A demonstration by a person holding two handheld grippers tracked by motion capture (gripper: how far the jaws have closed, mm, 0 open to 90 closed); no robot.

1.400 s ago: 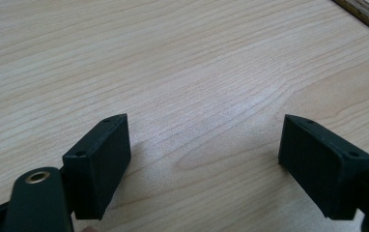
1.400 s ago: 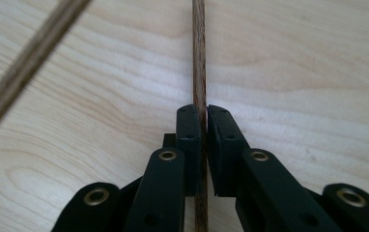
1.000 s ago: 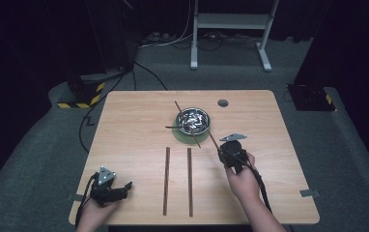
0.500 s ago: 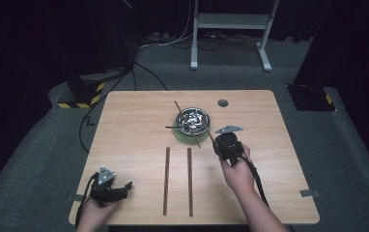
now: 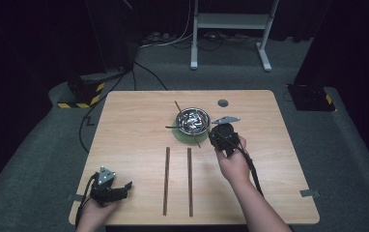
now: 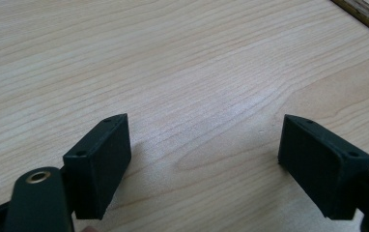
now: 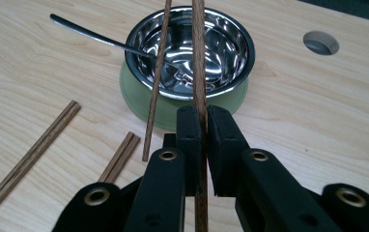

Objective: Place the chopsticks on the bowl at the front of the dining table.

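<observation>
Right gripper [image 7: 204, 145] is clamped tight on one thin brown wooden chopstick [image 7: 198, 63], which runs from the jaws up over the shiny steel bowl [image 7: 191, 50]. A second loose wooden chopstick [image 7: 156, 82] leans on the bowl's near rim, tip on the table just before it. A metal spoon [image 7: 93, 36] rests in the bowl, handle sticking out left. The bowl sits on a green round coaster [image 7: 139, 94].

Risks: the held stick could pivot in the narrow grip, knock the leaning stick off the rim, or tip the light bowl.

Left gripper [image 6: 204, 154] is wide open and empty, well away from the bowl at the wooden table's [image 5: 134, 125] near-left edge.

Two more wooden chopstick pairs [image 5: 177, 179] lie on the near side of the bowl.
</observation>
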